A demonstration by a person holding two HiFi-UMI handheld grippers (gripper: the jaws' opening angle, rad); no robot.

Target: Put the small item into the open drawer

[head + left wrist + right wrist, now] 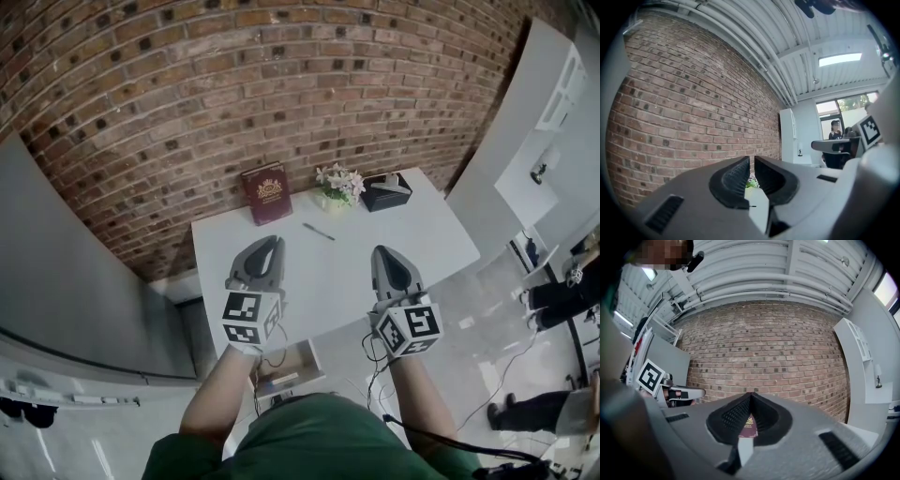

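One white table (441,234) is standing against a brick wall (187,84), with one open drawer (298,361) showing under its near edge. Two grippers are hovering level above it: the left gripper (272,242) and the right gripper (382,253) are both clenched on nothing. One book (267,192), one black box (386,191) and one flower pot (337,185) are sitting at the back. One pen (319,232) is lying on the tabletop ahead of and between the fingertips, touching neither.

A dark red gold-crested book (267,192) is seen propped against the red brick wall (187,84), white potted flowers (338,185) and a black tissue box (386,191) beside it
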